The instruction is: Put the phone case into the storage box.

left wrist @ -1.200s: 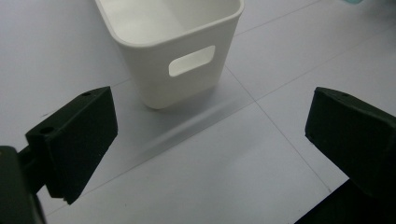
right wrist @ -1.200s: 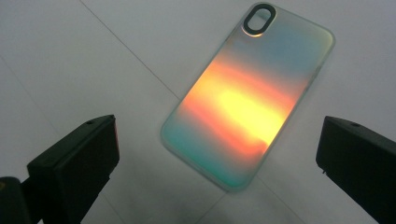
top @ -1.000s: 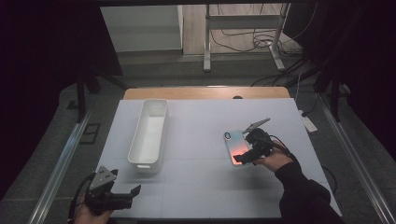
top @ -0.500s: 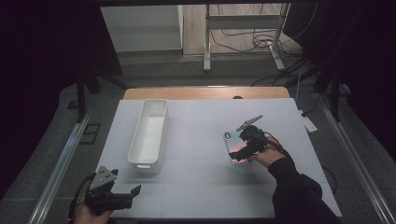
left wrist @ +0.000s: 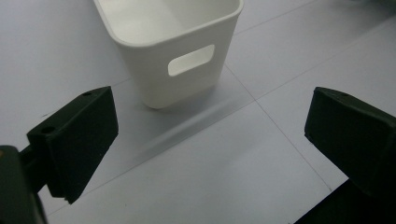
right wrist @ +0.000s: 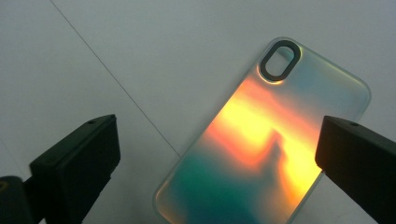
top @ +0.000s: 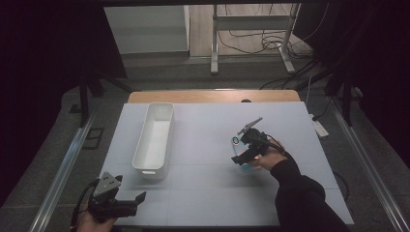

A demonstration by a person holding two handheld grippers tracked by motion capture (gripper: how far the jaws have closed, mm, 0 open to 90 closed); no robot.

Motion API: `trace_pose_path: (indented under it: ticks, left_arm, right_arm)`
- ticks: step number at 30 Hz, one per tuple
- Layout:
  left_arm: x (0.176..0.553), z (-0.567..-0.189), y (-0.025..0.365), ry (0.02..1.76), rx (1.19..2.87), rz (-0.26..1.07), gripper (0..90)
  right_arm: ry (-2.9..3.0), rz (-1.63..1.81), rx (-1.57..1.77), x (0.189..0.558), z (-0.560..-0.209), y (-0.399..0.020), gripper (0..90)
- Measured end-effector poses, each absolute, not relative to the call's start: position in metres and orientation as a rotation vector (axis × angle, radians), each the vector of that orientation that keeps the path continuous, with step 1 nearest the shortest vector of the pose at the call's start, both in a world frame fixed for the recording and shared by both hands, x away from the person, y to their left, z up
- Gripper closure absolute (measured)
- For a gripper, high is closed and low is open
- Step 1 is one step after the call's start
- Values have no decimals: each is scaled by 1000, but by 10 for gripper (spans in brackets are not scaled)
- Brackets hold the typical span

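An iridescent phone case point(right wrist: 261, 144) with an oval camera hole lies flat on the white table; its surface shows orange, yellow and teal. In the high view the phone case point(top: 238, 155) is mostly covered by my right gripper point(top: 244, 155), which hovers just over it. My right gripper point(right wrist: 215, 163) stands open, the case lying between and below its jaws. A long white bin point(top: 154, 139) stands left of centre, empty. My left gripper point(top: 133, 200) rests at the near left corner, open, and its own view shows the white bin point(left wrist: 173, 46) with a handle slot ahead of its jaws point(left wrist: 210, 144).
The table's white top point(top: 208, 193) has thin seam lines. A wooden strip point(top: 212, 96) runs along its far edge. Beyond it are a metal stand's legs point(top: 251, 58) and cables on the floor. Dark surroundings flank both sides.
My right gripper has moved left and slightly nearer, coming over the phone case. The left gripper has stayed in place.
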State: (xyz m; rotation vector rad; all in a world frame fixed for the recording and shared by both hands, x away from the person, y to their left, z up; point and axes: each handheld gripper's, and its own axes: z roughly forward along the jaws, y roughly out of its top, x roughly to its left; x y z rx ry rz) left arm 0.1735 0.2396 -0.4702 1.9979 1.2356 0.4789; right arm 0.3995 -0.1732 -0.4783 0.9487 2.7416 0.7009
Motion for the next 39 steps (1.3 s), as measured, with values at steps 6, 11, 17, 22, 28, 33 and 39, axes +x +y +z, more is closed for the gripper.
trace_pose_path:
  ticks: [6,11,17,22,28,33,39]
  left_arm:
    - [174,-470,239,1234,2000,479,36]
    - [174,-470,239,1234,2002,480,37]
    - [173,-470,239,1234,2002,481,38]
    - [173,-470,239,1234,2004,483,38]
    - [173,-470,239,1233,2005,485,38]
    - [173,-470,239,1232,2007,487,39]
    - [173,-470,239,1232,2009,487,39]
  right_arm:
    - [2745,685,940,399,-478,-173,270]
    - [2758,687,906,399,-476,-172,527]
    - [2812,693,865,398,-477,-168,844]
    - [2868,668,859,397,-485,-161,895]
    - [2902,645,836,393,-494,-155,895]
    - [2912,623,818,392,-497,-155,895]
    - [2918,601,817,390,-500,-158,895]
